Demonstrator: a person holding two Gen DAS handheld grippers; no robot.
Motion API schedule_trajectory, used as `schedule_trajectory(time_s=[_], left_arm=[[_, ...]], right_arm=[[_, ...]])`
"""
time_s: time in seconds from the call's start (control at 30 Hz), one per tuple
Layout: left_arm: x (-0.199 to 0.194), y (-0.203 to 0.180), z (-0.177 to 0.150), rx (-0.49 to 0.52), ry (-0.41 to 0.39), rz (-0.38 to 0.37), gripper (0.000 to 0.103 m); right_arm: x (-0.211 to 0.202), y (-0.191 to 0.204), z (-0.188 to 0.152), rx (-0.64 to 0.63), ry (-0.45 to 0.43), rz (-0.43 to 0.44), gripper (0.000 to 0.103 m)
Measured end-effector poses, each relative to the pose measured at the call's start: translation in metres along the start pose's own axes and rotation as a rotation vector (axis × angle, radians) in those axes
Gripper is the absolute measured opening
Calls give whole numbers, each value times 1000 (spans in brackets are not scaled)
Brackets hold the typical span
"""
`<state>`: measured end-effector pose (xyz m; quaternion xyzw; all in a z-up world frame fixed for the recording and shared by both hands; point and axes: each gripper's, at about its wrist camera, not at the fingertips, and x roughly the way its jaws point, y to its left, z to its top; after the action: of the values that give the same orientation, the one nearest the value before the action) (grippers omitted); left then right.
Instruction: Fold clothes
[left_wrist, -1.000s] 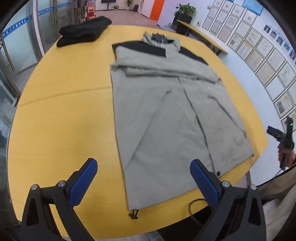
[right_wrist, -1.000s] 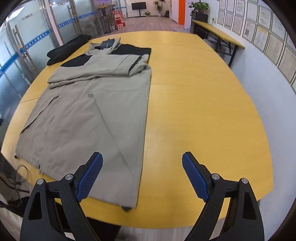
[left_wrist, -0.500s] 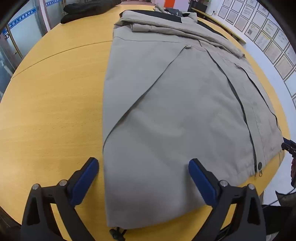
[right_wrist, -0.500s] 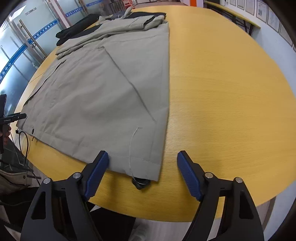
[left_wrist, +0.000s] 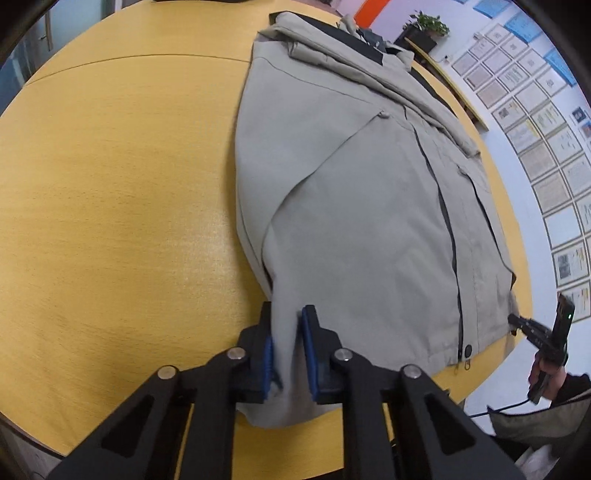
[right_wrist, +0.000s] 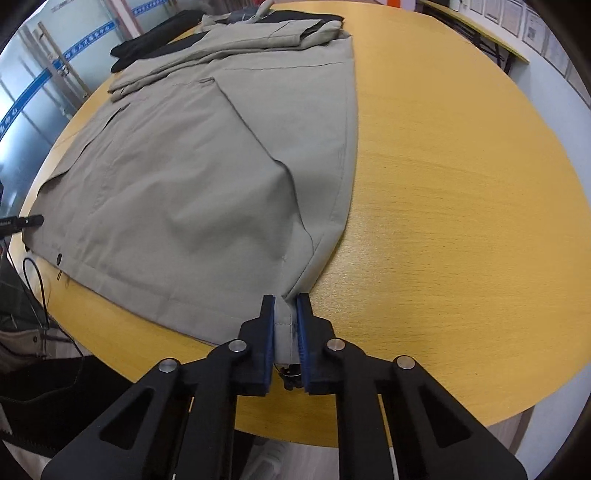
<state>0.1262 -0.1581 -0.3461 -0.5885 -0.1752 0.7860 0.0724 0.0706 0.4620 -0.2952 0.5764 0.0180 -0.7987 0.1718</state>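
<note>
Spread flat on the yellow tabletop (left_wrist: 110, 184): a beige jacket (left_wrist: 369, 206), sleeves already laid across the chest at the collar end, hem at the near edge; left claw (left_wrist: 287, 343) closed on a pinch of cloth at one hem corner, right claw (right_wrist: 285, 332) clamped on the other corner, fabric tenting up between the blue pads in both views; judged as the grasp before a lengthwise fold, hem toward collar; next move likely calling for an even lift of both corners, kept taut and level, carried over the jacket toward the collar without dragging the sleeves out of place; beyond the collar, a black garment (right_wrist: 147, 48), separate from the jacket; underside of the jacket hidden; drawcord toggle below the right claw only half visible; number of layers in each pinch hard to tell.
</note>
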Motion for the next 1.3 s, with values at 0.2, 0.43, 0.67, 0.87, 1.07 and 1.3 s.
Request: schedule_trajectory(time_s=[0.2,0.43,0.67,0.87,1.07,1.3], left_arm=[[-27,15,-17,-45,92,-7,3],[-90,7,-2,-171,51,-97,2],[-132,-18,90,-265,-96,-245,2],[-126,-26,199,-275,-192,-312,2],[-101,-4,302,-284,-252,-388,2],[-46,18,404,-267,-263,-415,3]], right_arm=[[-24,-10,-1,22,44,166,5],[-89,2,43,-51,-119,278,4],[-122,11,149,-150,-361,315,4],[-109,-5,241,-118,-454,254,4],[-94,-21,333,-85,-543,190,4],[-39,-42,430,-52,-533,103,4]])
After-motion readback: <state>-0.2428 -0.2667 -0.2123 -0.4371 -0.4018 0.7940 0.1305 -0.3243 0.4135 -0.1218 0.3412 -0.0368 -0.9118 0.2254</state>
